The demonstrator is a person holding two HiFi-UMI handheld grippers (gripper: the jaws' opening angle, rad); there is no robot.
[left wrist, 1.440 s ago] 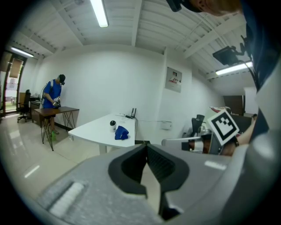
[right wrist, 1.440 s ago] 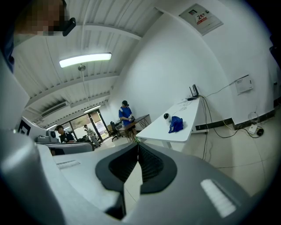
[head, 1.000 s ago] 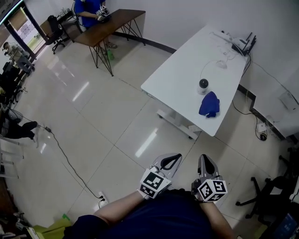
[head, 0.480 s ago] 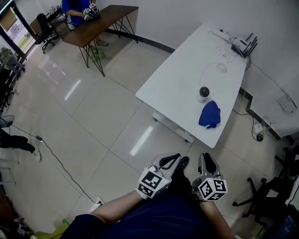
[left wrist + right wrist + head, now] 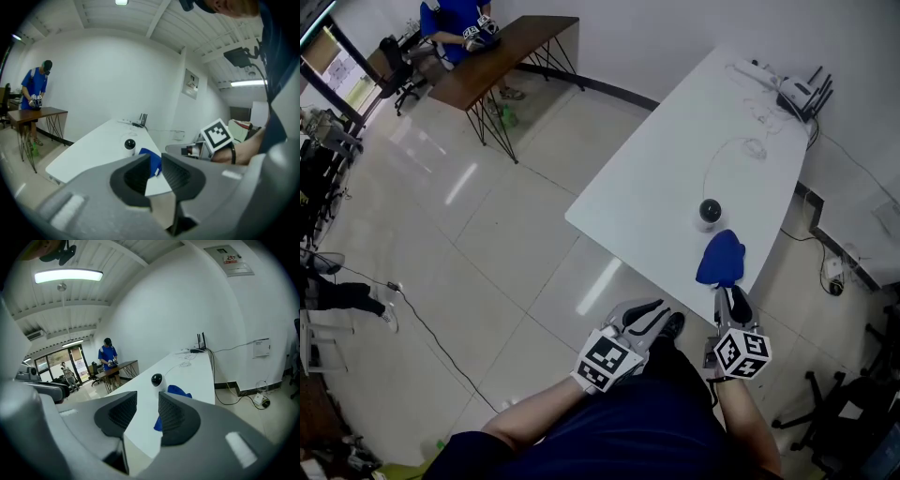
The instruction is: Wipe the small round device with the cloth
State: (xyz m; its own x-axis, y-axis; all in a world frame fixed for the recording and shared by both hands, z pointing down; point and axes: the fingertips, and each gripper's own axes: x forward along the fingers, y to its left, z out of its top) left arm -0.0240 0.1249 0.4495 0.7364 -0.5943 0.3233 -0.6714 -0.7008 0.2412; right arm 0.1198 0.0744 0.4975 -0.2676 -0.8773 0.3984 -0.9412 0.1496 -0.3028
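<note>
White table (image 5: 675,150) bears what looks like a router (image 5: 799,94); brown desk (image 5: 511,52) beyond.

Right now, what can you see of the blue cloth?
The cloth is deep blue and looks like soft fabric, bunched into a loose, crumpled heap rather than spread flat. It lies on the white table, close to the edge nearest the person, right beside the small round device. Whether it actually touches the device cannot be told. Nothing is holding or pressing it, and it rests on the tabletop alone.
</note>
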